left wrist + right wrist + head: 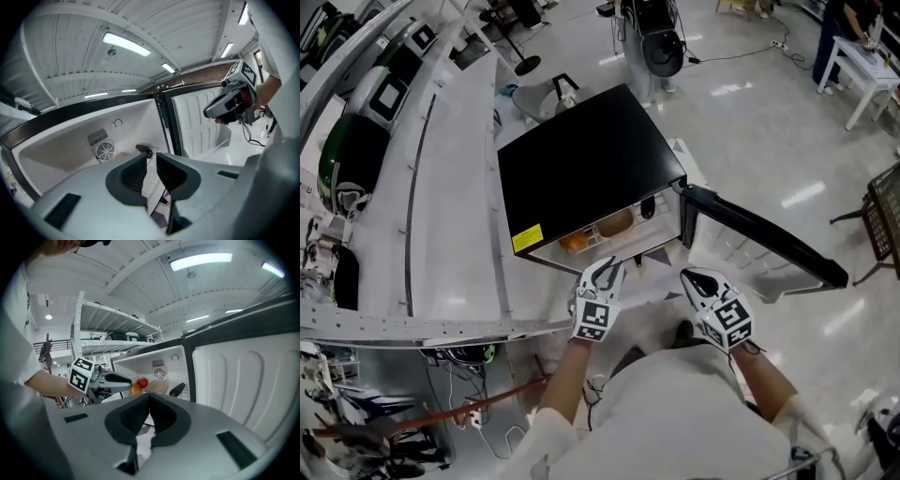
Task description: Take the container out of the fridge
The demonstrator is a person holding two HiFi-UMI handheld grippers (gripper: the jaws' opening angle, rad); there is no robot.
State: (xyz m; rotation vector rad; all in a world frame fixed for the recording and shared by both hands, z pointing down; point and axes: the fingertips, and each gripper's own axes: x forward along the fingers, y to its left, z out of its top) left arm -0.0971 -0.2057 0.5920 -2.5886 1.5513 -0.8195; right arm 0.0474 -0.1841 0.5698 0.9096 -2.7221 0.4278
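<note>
l gripper just outside fridge, container prob inside.

Counted 1 fridge with 1 door. Inside were 1 red fruit, 1 orange fruit, 1 beige rounded item and 1 black object. Back wall had 1 round fan grille and 1 slotted vent. There were 2 grippers: left gripper, right gripper.
</note>
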